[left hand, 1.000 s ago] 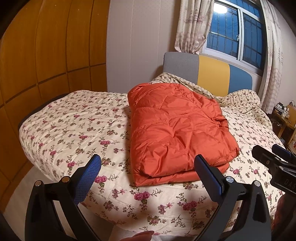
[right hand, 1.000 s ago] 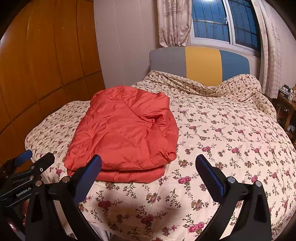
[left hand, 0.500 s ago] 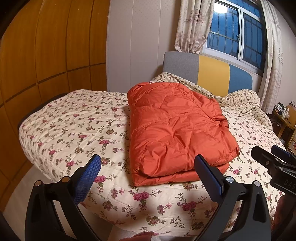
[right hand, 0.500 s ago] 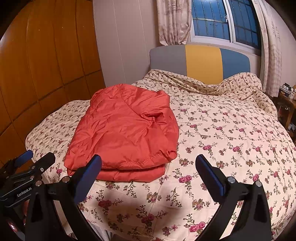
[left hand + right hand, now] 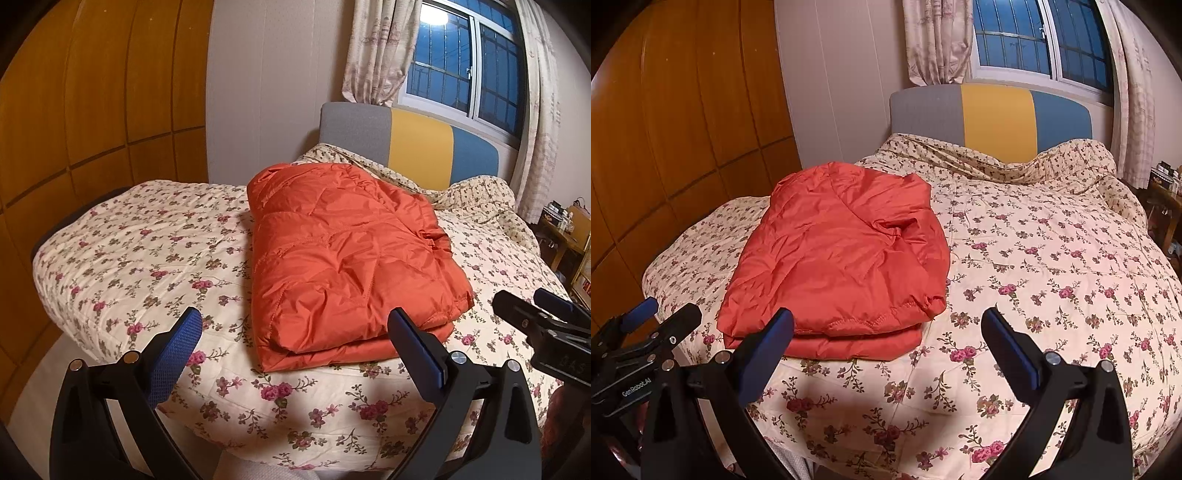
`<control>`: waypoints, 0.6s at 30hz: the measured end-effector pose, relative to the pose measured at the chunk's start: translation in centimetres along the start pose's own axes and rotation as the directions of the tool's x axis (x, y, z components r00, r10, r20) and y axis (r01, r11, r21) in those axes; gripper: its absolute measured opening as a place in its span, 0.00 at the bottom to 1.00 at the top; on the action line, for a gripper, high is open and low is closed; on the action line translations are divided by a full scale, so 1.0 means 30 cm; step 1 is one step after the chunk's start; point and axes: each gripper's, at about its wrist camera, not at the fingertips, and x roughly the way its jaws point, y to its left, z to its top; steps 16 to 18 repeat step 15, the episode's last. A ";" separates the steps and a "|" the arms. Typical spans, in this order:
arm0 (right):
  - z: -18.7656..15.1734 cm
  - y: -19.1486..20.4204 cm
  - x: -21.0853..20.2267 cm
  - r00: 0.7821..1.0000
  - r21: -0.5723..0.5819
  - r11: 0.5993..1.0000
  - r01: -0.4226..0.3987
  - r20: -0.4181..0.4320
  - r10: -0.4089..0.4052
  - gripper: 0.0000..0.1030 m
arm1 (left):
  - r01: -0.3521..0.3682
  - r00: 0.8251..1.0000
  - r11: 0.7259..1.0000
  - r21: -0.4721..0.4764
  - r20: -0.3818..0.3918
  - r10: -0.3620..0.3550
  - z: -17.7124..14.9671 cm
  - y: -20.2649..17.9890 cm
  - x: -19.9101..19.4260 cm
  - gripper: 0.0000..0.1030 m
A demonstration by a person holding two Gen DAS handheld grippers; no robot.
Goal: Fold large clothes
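An orange puffer jacket [image 5: 343, 258] lies folded into a thick rectangle on the floral bedspread [image 5: 147, 251], near the bed's foot edge. It also shows in the right wrist view [image 5: 842, 258], left of centre. My left gripper [image 5: 295, 350] is open and empty, held above the bed's foot edge just short of the jacket. My right gripper [image 5: 886, 347] is open and empty, at the jacket's near right corner, not touching it. Each gripper shows at the edge of the other's view.
The bed's headboard [image 5: 993, 118] is grey, yellow and blue, under a curtained window [image 5: 1034, 44]. Wooden wardrobe panels [image 5: 74, 110] run along the left. A bedside table [image 5: 565, 236] with small items stands at the far right. Rumpled bedding [image 5: 1015, 166] lies by the headboard.
Both views have shifted very slightly. The jacket lies as it did, and both grippers stay open.
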 end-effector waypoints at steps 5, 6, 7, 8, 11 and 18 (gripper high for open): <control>0.000 -0.005 0.015 1.000 0.008 1.000 -0.001 -0.010 0.001 0.98 | -0.002 1.000 0.999 -0.039 -0.006 0.001 -0.002 0.006 0.010 0.97; 0.000 -0.007 0.020 1.000 0.009 1.000 0.001 -0.014 -0.001 0.98 | -0.003 1.000 0.999 -0.037 -0.013 0.002 -0.003 0.006 0.017 0.97; 0.001 -0.010 0.025 1.000 0.012 1.000 0.001 -0.017 -0.001 0.98 | -0.008 1.000 0.999 -0.036 -0.017 0.008 -0.003 0.004 0.020 0.97; 0.001 -0.013 0.029 1.000 0.015 1.000 0.000 -0.019 0.001 0.98 | -0.011 1.000 0.999 -0.037 -0.022 0.010 -0.004 0.005 0.026 0.97; 0.007 -0.028 0.051 0.999 0.024 1.000 0.007 -0.034 -0.006 0.98 | -0.022 0.998 0.999 -0.043 -0.051 0.020 0.001 0.016 0.056 0.97; 0.041 -0.132 0.103 0.996 0.082 0.994 0.075 -0.057 -0.070 0.98 | -0.077 0.996 0.995 -0.065 -0.060 0.073 0.038 0.076 0.108 0.97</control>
